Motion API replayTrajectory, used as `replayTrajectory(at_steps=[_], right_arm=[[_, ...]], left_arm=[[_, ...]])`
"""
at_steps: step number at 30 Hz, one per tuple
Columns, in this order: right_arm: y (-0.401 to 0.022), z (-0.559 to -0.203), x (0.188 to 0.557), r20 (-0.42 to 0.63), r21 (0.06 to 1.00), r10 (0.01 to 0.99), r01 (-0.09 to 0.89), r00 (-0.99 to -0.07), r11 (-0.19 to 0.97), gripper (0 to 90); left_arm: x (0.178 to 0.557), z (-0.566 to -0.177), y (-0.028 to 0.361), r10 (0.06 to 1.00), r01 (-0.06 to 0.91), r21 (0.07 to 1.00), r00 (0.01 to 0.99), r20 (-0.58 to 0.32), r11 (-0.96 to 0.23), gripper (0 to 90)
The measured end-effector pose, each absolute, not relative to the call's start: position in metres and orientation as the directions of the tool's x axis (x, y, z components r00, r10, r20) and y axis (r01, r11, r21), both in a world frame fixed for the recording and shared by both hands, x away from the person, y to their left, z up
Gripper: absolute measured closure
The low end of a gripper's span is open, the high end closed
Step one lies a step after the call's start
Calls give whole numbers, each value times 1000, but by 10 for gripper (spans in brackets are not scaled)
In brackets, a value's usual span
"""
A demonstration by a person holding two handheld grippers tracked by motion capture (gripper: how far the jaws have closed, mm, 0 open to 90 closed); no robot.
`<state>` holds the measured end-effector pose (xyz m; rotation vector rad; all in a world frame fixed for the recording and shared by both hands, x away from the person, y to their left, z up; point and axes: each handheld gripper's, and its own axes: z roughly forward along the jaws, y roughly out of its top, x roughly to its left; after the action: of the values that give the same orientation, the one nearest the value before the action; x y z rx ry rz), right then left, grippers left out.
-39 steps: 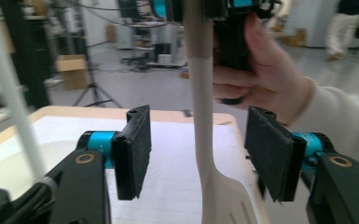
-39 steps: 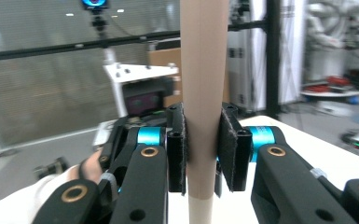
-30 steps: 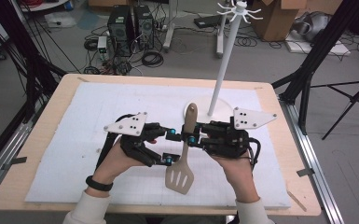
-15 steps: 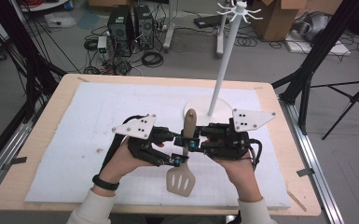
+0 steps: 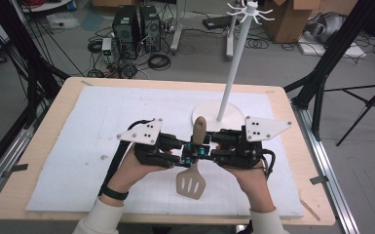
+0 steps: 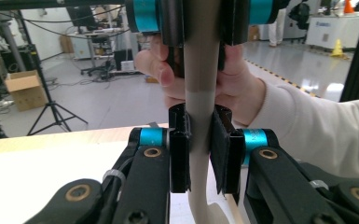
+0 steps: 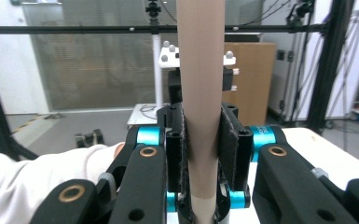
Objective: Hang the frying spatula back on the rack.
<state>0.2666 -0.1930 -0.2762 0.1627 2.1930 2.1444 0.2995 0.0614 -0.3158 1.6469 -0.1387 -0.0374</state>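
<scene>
**Two tongs, one spatula**

Both of your tongs are clamped on the same spatula (image 5: 195, 168), just below the middle of the high view. Your left tongs (image 5: 184, 158) come in from the left, and their jaws have just been closing on the pale neck, with the spatula between them; in the left gripper view the pads (image 6: 179, 154) now press the neck from both sides. Your right tongs (image 5: 205, 152) come in from the right and grip the brown handle, just above the left pair; in the right gripper view their pads (image 7: 231, 149) squeeze the handle (image 7: 200, 107), which runs straight up the middle of the frame.

The spatula's slotted blade points toward the bottom of the high view, over the white mat (image 5: 78, 146) on the desk (image 5: 44, 112). Its rounded handle end points to the round base of the white stand (image 5: 231, 78), which rises right of centre toward the top edge.
</scene>
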Motion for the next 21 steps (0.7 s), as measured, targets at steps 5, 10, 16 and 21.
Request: replayTrajectory(at_steps=[5,10,16,21], right_arm=[[-198,-278,264,22,1000,157,21,-987,-12,681],[-201,-278,264,13,1000,179,10,-984,-16,680],[-199,-280,263,11,1000,188,13,-982,8,693],[-197,-281,264,3,1000,197,7,-980,23,740]], left_arm=[[299,-316,61,-104,-63,994,993,54,-88,785],[300,-316,61,-91,-52,995,995,44,-79,786],[301,-316,60,-81,-42,996,996,36,-83,786],[301,-316,59,-74,-41,996,997,35,-83,785]])
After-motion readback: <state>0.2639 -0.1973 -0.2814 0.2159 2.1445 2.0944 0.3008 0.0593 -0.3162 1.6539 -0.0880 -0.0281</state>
